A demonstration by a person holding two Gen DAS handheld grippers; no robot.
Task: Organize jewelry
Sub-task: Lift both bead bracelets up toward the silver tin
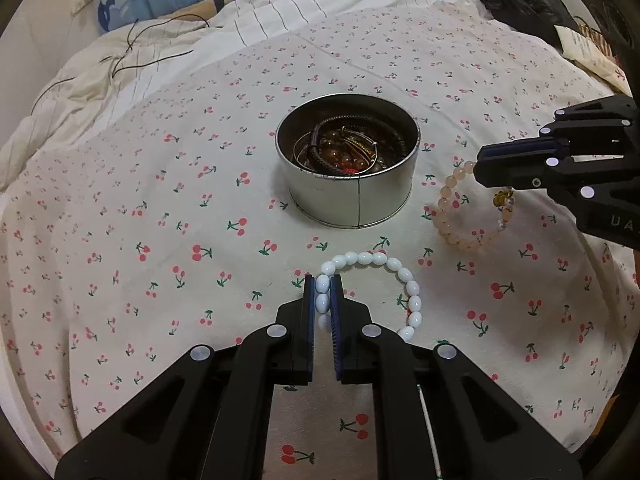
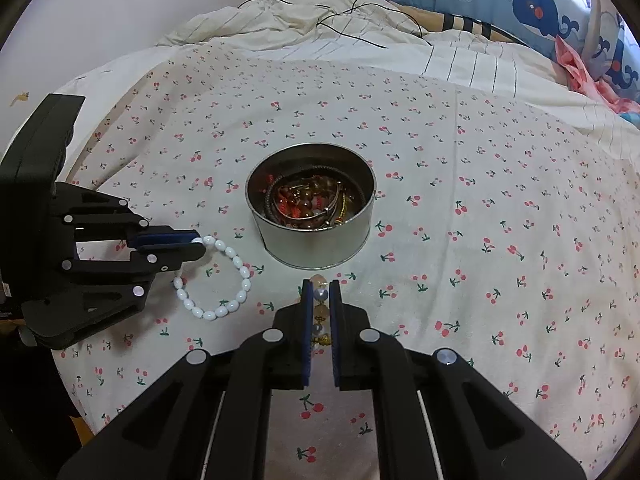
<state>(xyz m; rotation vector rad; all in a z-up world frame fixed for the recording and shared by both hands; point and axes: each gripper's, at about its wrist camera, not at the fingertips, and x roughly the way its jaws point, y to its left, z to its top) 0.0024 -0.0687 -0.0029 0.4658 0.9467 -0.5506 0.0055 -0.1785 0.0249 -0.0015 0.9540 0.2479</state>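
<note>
A round metal tin (image 1: 352, 188) sits in the middle of a cherry bed sheet (image 1: 160, 240). Inside the tin is a heap of jewelry (image 1: 344, 148): dark cords, thin wire rings and brown beads.

The left gripper (image 1: 322, 300) has its two fingers pressed together on a white bead bracelet (image 1: 400, 276). The beads are caught between the blue pads, and the other part of the ring lies on the sheet, just in front of the tin.

The right gripper (image 2: 321, 304) is pinching a peach bead bracelet (image 1: 452, 216). It has a little gold charm (image 1: 500, 199) on it. This bracelet lies near the tin, on its right side when seen from the left camera.

Behind the sheet is a lumpy cream blanket (image 2: 304, 12) with a thin black wire (image 2: 352, 28) on it, and a blue whale pillow (image 2: 540, 4)
</note>
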